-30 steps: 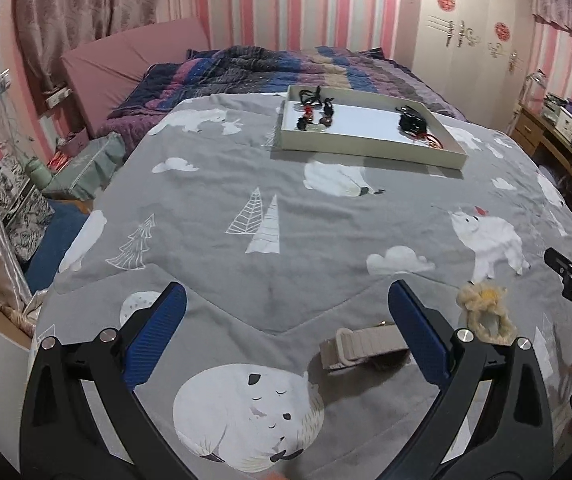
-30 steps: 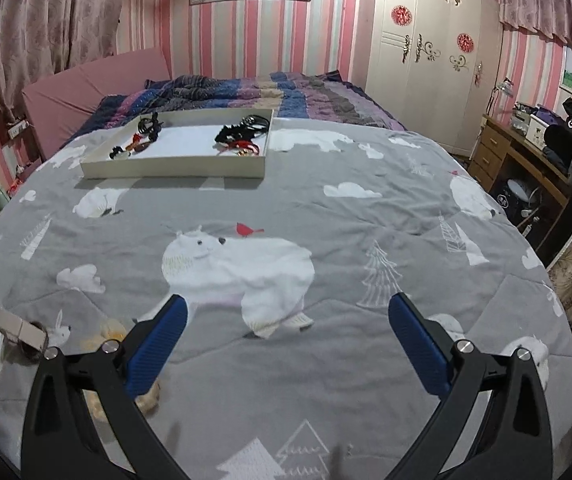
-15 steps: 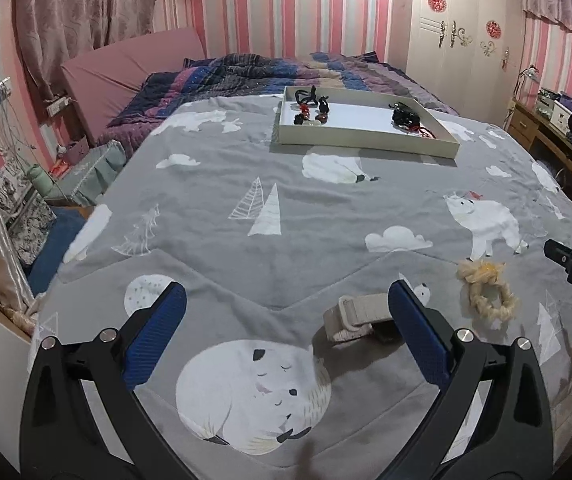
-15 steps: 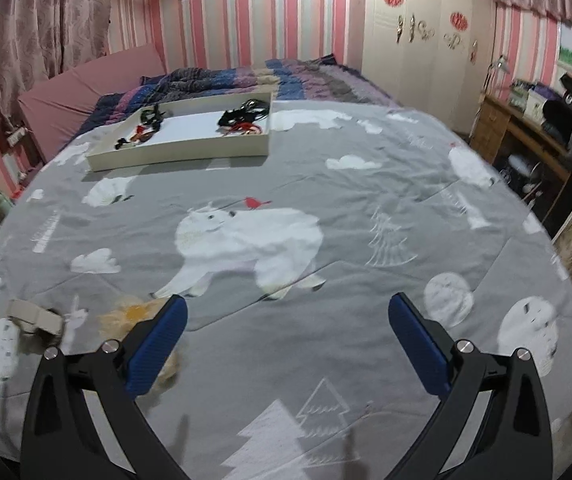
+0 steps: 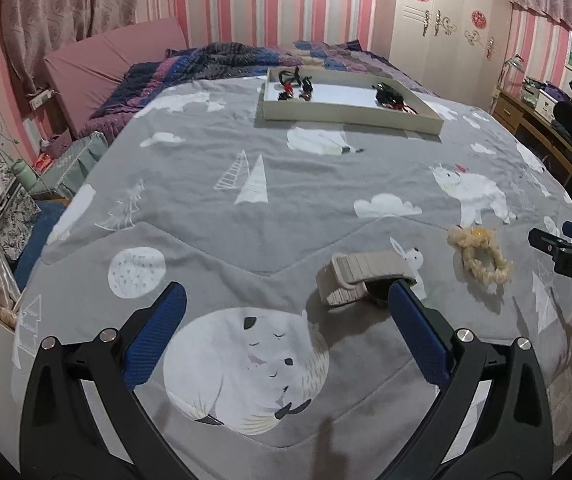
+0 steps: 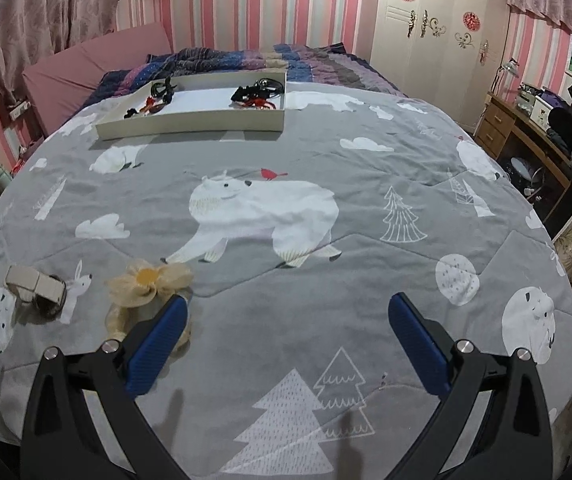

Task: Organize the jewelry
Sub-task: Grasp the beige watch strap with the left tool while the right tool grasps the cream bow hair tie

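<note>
Both hand-held grippers, left (image 5: 286, 320) and right (image 6: 287, 320), hung spread over the bed (image 5: 286, 184), where the beige watch (image 5: 359, 278) and cream scrunchie (image 5: 481, 258) lay nearby, probably best pinched across the band.

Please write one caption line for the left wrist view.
Open left gripper near a watch and scrunchie on the bed.

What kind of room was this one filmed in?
A bedroom, most likely: a bed with a printed grey quilt fills the view, a wardrobe stands against the striped wall, and a desk sits at the right.
</note>
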`<state>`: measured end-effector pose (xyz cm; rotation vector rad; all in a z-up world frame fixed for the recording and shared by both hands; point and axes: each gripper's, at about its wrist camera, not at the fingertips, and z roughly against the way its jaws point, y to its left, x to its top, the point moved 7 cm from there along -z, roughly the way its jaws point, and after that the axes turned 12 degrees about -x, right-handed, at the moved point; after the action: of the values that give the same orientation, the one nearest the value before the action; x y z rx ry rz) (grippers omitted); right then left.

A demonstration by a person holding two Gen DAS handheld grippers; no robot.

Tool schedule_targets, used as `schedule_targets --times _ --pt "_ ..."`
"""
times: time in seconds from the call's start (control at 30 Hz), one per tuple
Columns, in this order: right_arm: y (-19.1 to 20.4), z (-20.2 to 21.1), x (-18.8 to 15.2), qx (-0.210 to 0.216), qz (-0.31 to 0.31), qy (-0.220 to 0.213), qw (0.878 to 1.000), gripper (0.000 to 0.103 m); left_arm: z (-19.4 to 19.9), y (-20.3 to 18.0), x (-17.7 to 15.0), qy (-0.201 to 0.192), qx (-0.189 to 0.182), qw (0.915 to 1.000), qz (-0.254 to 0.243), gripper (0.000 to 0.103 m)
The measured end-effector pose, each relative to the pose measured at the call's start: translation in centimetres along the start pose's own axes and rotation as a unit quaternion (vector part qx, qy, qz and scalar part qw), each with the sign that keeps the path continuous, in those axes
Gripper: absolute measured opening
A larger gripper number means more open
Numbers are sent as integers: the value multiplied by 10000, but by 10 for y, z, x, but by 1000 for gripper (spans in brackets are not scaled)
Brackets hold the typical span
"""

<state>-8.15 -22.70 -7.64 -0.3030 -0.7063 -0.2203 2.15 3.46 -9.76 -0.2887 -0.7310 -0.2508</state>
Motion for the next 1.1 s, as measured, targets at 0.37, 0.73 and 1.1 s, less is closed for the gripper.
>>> schedule_targets --times 0.37,0.73,1.1 --pt "23 -5 -6 240 298 239 9990 84 -28 -20 0 272 -330 9985 -347 99" --pt "51 -9 -7 424 634 408 9963 81 -53 -8 -11 715 -576 9956 -200 69" --pt "69 -21 -10 550 794 628 9933 58 -67 -8 -2 758 -736 9938 -333 47"
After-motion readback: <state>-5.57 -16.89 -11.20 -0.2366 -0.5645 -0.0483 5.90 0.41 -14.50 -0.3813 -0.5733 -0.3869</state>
